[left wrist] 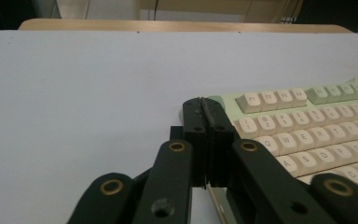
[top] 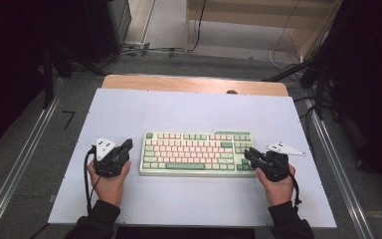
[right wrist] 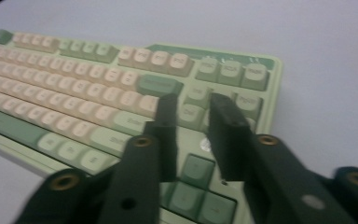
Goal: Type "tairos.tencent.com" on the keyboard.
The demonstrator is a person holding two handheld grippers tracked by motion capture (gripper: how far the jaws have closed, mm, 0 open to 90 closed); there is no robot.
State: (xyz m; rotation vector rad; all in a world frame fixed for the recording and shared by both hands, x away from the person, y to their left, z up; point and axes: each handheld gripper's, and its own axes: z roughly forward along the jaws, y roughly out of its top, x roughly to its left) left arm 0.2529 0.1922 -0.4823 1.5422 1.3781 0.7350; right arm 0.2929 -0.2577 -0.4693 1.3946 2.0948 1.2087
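A pale green keyboard (top: 196, 152) with cream and green keys lies in the middle of the white tabletop (top: 189, 109). My left gripper (top: 127, 145) rests just off the keyboard's left end, its jaws pressed together with nothing between them; in the left gripper view its tip (left wrist: 206, 103) sits beside the keyboard (left wrist: 307, 130) corner. My right gripper (top: 247, 153) hovers over the keyboard's right end. In the right gripper view its jaws stand apart above the arrow keys, gripper (right wrist: 193, 100) empty, over the keyboard (right wrist: 98, 107).
The white top covers a wooden table (top: 194, 83) whose far edge shows behind it. Metal rails (top: 17, 169) run along both sides on the floor. Cables (top: 144, 50) and dark stands lie beyond the table.
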